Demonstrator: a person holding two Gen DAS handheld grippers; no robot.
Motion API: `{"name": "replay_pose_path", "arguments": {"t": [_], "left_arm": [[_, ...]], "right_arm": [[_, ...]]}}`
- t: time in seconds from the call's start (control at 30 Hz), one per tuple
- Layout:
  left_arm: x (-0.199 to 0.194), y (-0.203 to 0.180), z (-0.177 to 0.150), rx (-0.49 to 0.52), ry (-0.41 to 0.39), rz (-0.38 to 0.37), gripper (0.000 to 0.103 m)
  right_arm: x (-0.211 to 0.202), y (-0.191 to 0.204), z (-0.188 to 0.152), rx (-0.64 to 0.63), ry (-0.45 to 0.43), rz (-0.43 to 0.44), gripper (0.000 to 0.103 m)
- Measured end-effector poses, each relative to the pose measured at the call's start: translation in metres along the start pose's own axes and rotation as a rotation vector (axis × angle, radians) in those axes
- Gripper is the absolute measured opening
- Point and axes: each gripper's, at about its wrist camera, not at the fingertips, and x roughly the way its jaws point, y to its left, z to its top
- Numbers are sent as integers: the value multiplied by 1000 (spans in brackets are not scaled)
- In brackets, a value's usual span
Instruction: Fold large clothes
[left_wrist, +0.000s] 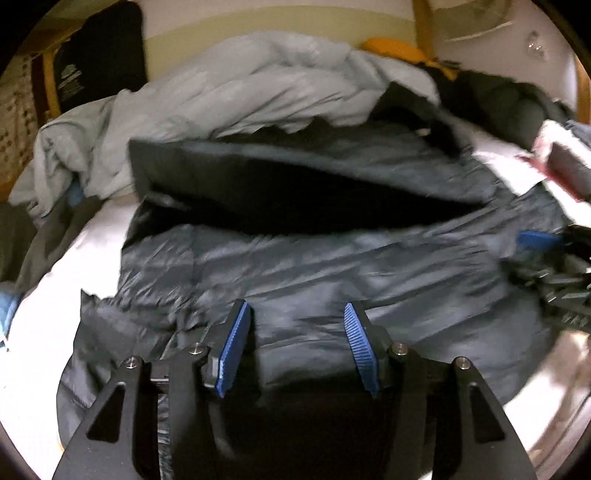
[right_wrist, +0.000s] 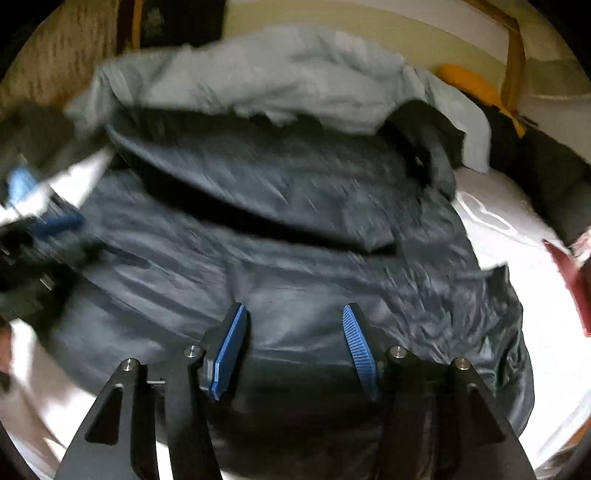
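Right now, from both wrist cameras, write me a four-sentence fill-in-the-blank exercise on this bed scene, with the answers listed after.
1. The dark padded jacket lies on a ____ sheet.
2. Behind the jacket is a rumpled pale ____ duvet.
3. The ribbed pads of the left hand-held gripper are ____ in colour.
4. The jaws of the right hand-held gripper stand ____, with nothing clamped.

Answers: white; grey; blue; open
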Motion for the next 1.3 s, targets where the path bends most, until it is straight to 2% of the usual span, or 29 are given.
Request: {"name": "replay_pose_path", "arguments": {"t": [0.03, 0.1, 0.23, 0.3, 0.37, 0.43, 0.5, 0.6, 0.67, 0.8, 0.9, 1.0, 1.03, 1.1, 1.17, 1.23, 1.3], "left_arm": [[2, 2, -5, -11, 2, 25, 53], [1, 17, -12, -55, -7, 63, 54], [2, 42, -16, -113, -18, 154, 54], [3, 53, -16, -157, -14, 176, 54], [0, 64, -15, -209, -28, 209, 53], [-8, 76, -15, -256, -66, 266, 53], [-10, 85, -13, -274, -66, 292, 53], [7, 98, -19, -293, 33, 288, 53], [18, 103, -26, -321, 77, 254, 55], [27, 89, -27, -236, 67, 304, 55], [26, 91, -28, -255, 62, 294, 55], [14, 95, -25, -303, 28, 250, 54], [6, 95, -22, -313, 5, 227, 54], [-16, 92, -13, -314, -77, 197, 54], [-40, 83, -4, -273, -181, 208, 54], [-55, 73, 6, -210, -251, 215, 59], [-57, 65, 17, -151, -254, 191, 60]], "right_arm": [[2, -6, -2, 20, 7, -6, 57], [3, -22, -3, 90, 14, -25, 69], [5, -69, -9, 258, 48, -135, 70], [10, -95, -12, 357, 81, -126, 70], [12, -110, -14, 418, 102, -77, 70], [9, -115, -14, 420, 100, -105, 68], [5, -119, -13, 419, 85, -147, 68], [13, -128, -14, 431, 123, -164, 68], [23, -134, -18, 445, 176, -161, 68], [25, -138, -23, 444, 188, -165, 70], [26, -135, -20, 427, 186, -187, 71], [10, -135, -17, 440, 131, -201, 71], [-1, -133, -14, 425, 73, -216, 71], [-21, -128, -9, 391, -29, -259, 71], [-39, -118, -3, 339, -132, -290, 71], [-47, -108, 1, 288, -185, -242, 72], [-43, -98, 10, 222, -165, -131, 72]]}}
